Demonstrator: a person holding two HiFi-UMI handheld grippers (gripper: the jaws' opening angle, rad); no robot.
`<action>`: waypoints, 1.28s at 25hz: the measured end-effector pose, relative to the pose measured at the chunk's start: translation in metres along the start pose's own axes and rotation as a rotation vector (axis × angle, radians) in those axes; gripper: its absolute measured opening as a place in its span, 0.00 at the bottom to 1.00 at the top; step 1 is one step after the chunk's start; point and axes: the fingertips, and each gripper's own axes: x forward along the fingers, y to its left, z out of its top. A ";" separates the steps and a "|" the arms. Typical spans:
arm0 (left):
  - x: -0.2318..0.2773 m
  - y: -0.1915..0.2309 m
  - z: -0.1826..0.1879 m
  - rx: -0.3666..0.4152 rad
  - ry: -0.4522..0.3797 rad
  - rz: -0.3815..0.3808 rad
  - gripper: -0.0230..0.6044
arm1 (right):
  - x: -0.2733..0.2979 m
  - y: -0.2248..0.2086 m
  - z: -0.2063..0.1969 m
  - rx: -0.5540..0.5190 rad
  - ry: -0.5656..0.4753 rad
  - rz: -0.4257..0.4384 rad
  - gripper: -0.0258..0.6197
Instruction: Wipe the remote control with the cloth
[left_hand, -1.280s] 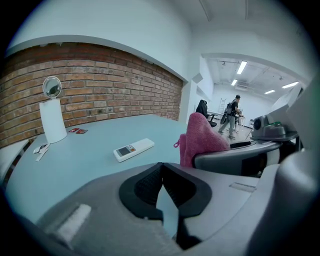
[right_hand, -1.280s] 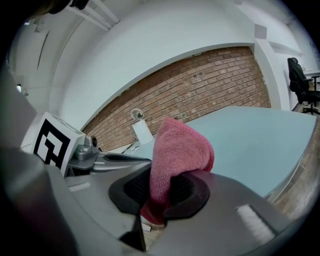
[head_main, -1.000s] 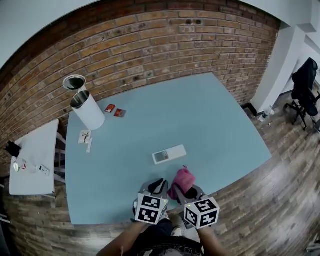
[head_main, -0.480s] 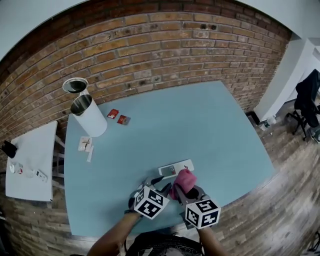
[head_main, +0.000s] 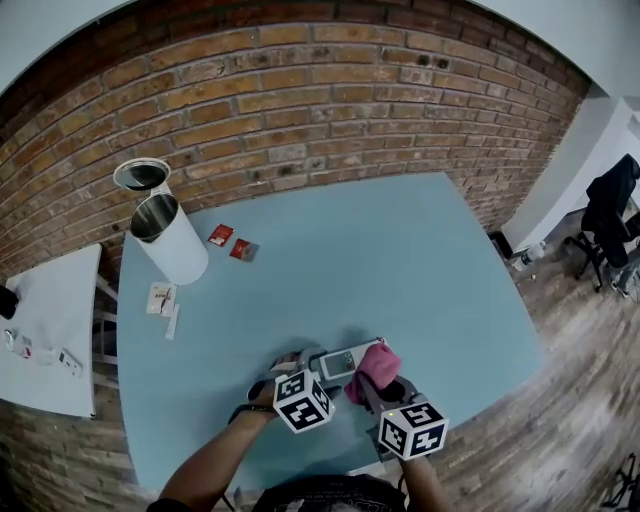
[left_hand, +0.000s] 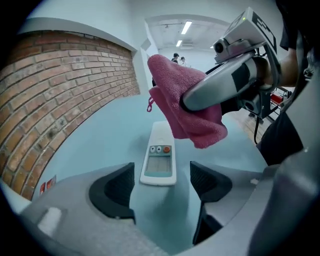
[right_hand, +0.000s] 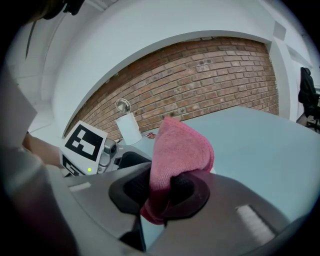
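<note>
A white remote control (head_main: 343, 361) lies on the light blue table (head_main: 400, 260), near its front edge. My left gripper (head_main: 316, 364) points down at the remote's left end. Its jaws have just been opening and stand wide, with the near end of the remote (left_hand: 159, 160) between the fingertips (left_hand: 116, 186) and no pad touching it. My right gripper (head_main: 381, 386) is shut on a folded pink cloth (head_main: 373, 366), which hangs just over the remote's right end. In the right gripper view the cloth (right_hand: 177, 152) rises from between the pads and hides the remote.
A white cylinder bin (head_main: 170, 238) and a second round tin (head_main: 141, 175) stand at the table's far left, near two small red cards (head_main: 230, 243) and a paper slip (head_main: 160, 298). A brick wall runs behind. A small white side table (head_main: 50, 330) stands at the left.
Both grippers have moved forward from the table's front edge to the remote. The left gripper has rolled and its jaws have opened around the remote's end. The cloth now hangs over the remote.
</note>
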 end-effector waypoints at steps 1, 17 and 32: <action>0.003 -0.001 0.000 0.010 0.001 -0.020 0.62 | 0.002 -0.001 0.000 0.001 0.007 0.000 0.14; 0.030 -0.002 -0.009 -0.061 0.002 -0.201 0.60 | 0.047 0.006 0.014 -0.045 0.109 0.127 0.14; 0.031 -0.005 -0.013 -0.088 0.080 -0.169 0.52 | 0.089 0.033 -0.007 -0.110 0.201 0.372 0.14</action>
